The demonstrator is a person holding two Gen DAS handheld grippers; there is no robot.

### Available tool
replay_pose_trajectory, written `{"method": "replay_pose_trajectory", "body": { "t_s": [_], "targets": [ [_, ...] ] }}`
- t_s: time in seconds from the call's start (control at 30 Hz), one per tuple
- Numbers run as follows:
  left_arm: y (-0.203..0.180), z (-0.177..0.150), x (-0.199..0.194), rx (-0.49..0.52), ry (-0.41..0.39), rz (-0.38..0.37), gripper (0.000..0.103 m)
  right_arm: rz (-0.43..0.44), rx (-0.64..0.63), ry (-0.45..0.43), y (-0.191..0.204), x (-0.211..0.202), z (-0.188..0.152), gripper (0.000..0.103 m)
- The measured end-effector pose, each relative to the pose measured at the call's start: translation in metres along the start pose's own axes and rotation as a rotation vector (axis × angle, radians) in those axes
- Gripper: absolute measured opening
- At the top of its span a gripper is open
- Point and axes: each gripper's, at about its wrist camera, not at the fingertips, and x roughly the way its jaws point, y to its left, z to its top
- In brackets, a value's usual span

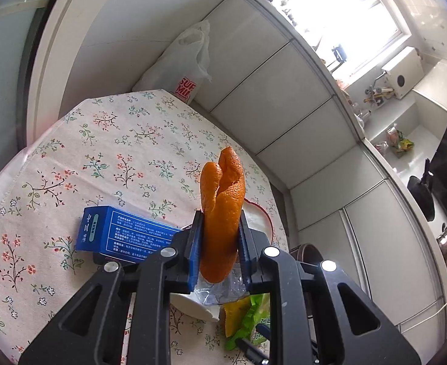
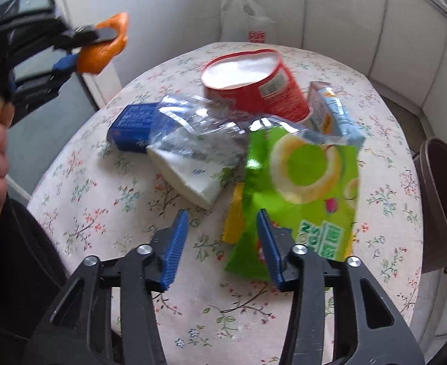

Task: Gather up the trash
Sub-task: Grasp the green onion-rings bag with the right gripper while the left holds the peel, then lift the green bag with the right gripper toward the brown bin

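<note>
The left gripper (image 1: 219,243) is clamping a strip of orange peel (image 1: 223,210) between its blue pads, the peel's long axis running along the fingers and its split tip pointing away from the camera, held above the flowered tablecloth (image 1: 71,158). Only the right wrist view is showing the whole heap on the table: a red tub (image 2: 254,82) lying on its side with its white inside facing left and far, a green snack bag (image 2: 302,182), a crumpled clear wrapper (image 2: 193,127), a white packet (image 2: 190,176), a blue box (image 2: 132,124) and a small carton (image 2: 330,109). The right gripper (image 2: 222,243) is hanging part-open and holding nothing, its right finger just beside the bag's near edge. A brown bin (image 2: 442,200) is standing at the table's right edge; its contents cannot be told.
</note>
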Motion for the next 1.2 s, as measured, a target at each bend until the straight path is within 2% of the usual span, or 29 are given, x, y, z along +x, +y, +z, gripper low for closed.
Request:
{"method": "replay_pose_trajectory", "body": {
  "t_s": [0.1, 0.2, 0.23, 0.3, 0.33, 0.4, 0.47, 0.57, 0.67, 0.7, 0.73, 0.77, 0.8, 0.83, 0.87, 1.0, 1.2],
  "targets": [
    [0.001, -0.001, 0.002, -0.008, 0.012, -0.002, 0.021, -0.044, 0.026, -0.020, -0.007, 0.001, 0.012, 0.030],
    [0.001, -0.002, 0.005, -0.004, 0.023, -0.001, 0.021, -0.084, 0.018, -0.034, -0.018, -0.005, 0.032, 0.031],
    [0.001, -0.003, 0.006, -0.002, 0.025, 0.001, 0.021, -0.101, 0.007, -0.014, -0.020, -0.002, 0.037, 0.035],
    [0.002, -0.002, 0.007, -0.005, 0.028, 0.001, 0.021, -0.118, 0.014, 0.028, -0.024, 0.000, 0.040, 0.062],
    [0.002, -0.001, 0.008, -0.007, 0.031, -0.001, 0.021, -0.111, 0.035, 0.032, -0.028, -0.002, 0.038, 0.068],
    [0.003, -0.002, 0.011, -0.017, 0.045, -0.012, 0.021, -0.139, 0.091, 0.015, -0.029, -0.003, 0.031, 0.088],
    [0.003, -0.003, 0.014, -0.022, 0.059, -0.019, 0.021, -0.195, 0.126, -0.003, -0.025, 0.004, 0.027, 0.096],
    [0.003, -0.005, 0.015, -0.012, 0.067, -0.012, 0.022, -0.229, 0.136, 0.050, -0.015, 0.027, 0.025, 0.096],
    [0.004, -0.005, 0.014, -0.018, 0.067, -0.012, 0.022, -0.270, 0.087, 0.075, -0.004, 0.041, 0.026, 0.096],
    [0.004, -0.005, 0.015, -0.020, 0.069, -0.009, 0.022, -0.294, 0.070, 0.068, 0.000, 0.042, 0.027, 0.094],
    [0.004, -0.005, 0.016, -0.019, 0.072, -0.006, 0.022, -0.323, 0.056, 0.056, 0.000, 0.043, 0.028, 0.087],
    [0.004, -0.005, 0.016, -0.019, 0.074, -0.003, 0.022, -0.326, 0.054, 0.053, -0.001, 0.043, 0.028, 0.066],
    [0.004, -0.005, 0.017, -0.018, 0.075, -0.002, 0.022, -0.299, 0.067, 0.075, -0.006, 0.045, 0.028, 0.033],
    [0.004, -0.005, 0.017, -0.018, 0.074, -0.003, 0.022, -0.275, 0.086, 0.103, -0.011, 0.049, 0.028, 0.026],
    [0.004, -0.004, 0.017, -0.018, 0.073, -0.003, 0.022, -0.269, 0.108, 0.120, -0.018, 0.050, 0.026, 0.025],
    [0.004, -0.005, 0.017, -0.017, 0.070, 0.000, 0.022, -0.242, 0.153, 0.080, -0.036, 0.040, 0.021, 0.018],
    [0.005, -0.007, 0.018, -0.022, 0.069, 0.012, 0.022, -0.168, 0.220, -0.045, -0.058, 0.003, 0.014, 0.013]
  ]
}}
